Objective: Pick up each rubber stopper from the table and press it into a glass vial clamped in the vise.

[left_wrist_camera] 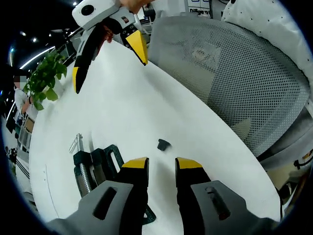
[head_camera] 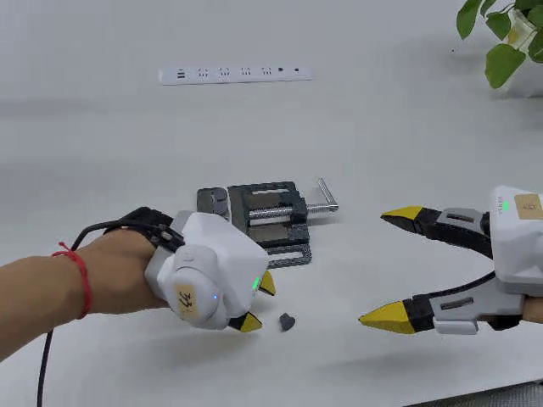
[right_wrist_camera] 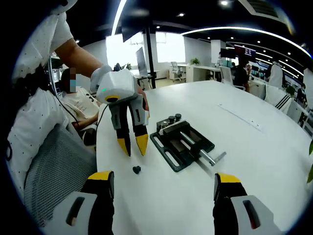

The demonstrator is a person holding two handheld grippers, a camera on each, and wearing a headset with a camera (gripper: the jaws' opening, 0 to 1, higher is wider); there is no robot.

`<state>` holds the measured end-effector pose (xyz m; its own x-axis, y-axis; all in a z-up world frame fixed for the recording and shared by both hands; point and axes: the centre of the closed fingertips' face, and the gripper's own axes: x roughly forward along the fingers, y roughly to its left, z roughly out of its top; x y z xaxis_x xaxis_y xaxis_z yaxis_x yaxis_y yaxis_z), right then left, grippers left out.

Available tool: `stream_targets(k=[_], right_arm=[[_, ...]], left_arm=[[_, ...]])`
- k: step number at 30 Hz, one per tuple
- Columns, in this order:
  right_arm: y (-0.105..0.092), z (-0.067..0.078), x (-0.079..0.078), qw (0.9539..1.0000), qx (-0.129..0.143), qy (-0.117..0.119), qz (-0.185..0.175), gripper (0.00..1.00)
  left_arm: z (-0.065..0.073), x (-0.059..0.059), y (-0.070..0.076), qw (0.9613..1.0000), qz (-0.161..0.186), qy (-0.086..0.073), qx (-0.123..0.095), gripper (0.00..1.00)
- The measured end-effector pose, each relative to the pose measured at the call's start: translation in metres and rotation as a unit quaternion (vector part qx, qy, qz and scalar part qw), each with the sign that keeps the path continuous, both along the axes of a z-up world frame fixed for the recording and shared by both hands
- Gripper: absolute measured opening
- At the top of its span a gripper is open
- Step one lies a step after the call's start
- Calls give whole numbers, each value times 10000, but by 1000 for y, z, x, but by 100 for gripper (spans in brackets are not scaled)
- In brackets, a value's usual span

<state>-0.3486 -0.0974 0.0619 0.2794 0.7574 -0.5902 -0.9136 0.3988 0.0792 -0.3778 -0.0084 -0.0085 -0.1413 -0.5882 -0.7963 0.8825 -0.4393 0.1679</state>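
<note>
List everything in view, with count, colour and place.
table: one, white, under everything
vise: one, dark grey, table centre
rubber stopper: one, dark, on the table on the vise's near side
power strip: one, white, table's far side
plant: one, green, far right
mesh chair: one, grey, beside the table
left gripper: one, white with yellow tips, slightly open, near the stopper
right gripper: one, white with yellow tips, wide open, right of the vise
forearm: one, red cord at wrist, behind the left gripper

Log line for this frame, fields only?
left gripper: open, beside stopper | right gripper: open wide, empty | stopper: on table | vise: untouched
</note>
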Motion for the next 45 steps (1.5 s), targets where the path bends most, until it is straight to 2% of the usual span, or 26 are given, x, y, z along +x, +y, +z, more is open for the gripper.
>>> stream_targets(k=[7,13,19,25,29,45], right_arm=[[-1,-2,-3,10000,31,39,-43,82],[-4,-3,-4,9999,52,51,-97,81],[-6,-4,-4,9998,70,54,-169,80],[-7,-4,-4,9997,90,61,-209,80],[-7,-4,-3,9996,107,62,-235,80],[-8,-5,-4,9995,126,89,-260,79]], left_arm=[[-10,-5,-9,9996,-250,65,111,16],[-18,-10,-13,9984,-510,20,230,14],[-15,-11,-16,9979,-603,18,230,9],[-15,-11,-19,9980,-603,56,189,9],[-18,-12,-17,9973,-689,12,244,8],[-20,-8,-17,9978,-602,-15,274,4]])
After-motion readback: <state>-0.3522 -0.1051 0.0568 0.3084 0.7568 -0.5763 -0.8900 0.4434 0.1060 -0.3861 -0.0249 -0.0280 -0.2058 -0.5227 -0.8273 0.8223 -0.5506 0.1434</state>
